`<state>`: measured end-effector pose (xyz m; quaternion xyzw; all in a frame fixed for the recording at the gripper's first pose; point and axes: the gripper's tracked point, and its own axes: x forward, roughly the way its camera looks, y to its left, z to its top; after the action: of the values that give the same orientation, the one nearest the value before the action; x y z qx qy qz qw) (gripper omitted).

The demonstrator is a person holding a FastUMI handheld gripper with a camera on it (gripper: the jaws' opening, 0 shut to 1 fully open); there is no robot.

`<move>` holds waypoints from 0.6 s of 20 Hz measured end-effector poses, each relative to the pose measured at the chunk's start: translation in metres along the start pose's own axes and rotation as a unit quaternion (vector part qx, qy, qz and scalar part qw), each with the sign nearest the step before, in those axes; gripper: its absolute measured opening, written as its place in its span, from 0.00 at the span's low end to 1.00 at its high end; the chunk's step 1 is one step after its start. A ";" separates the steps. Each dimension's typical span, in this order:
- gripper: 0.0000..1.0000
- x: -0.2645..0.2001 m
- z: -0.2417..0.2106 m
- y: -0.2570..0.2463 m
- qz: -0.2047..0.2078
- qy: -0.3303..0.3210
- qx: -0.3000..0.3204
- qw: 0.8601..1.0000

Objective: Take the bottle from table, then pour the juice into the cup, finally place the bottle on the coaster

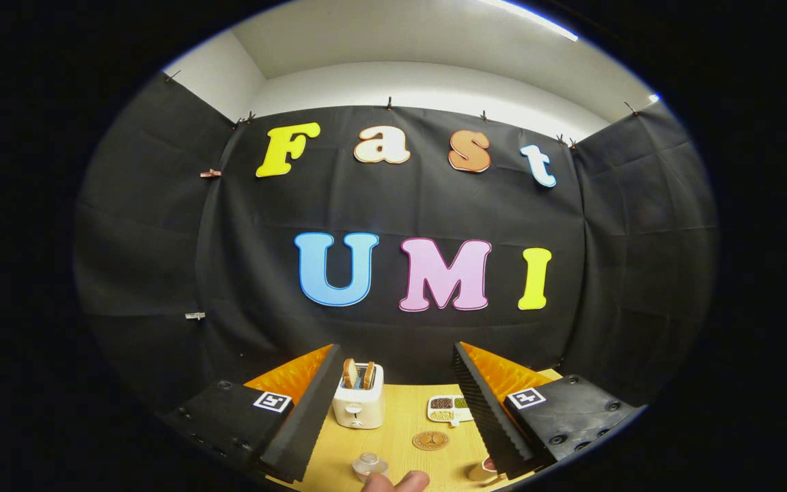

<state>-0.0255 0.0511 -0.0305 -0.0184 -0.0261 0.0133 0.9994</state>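
Fingertip [397,482] — gripper [397,362] spread (empty).

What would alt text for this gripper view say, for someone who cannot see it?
The gripper hangs open above a wooden table, nothing between its fingers. Beyond them stand a white toaster with bread, a small divided dish and a round coaster; nearer lie a clear cup, a fingertip and another cup.
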 end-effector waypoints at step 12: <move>0.97 -0.027 -0.096 0.042 0.016 0.001 -0.002 1.000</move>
<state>-0.0488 0.0885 -0.1297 -0.0205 -0.0249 0.0292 0.9991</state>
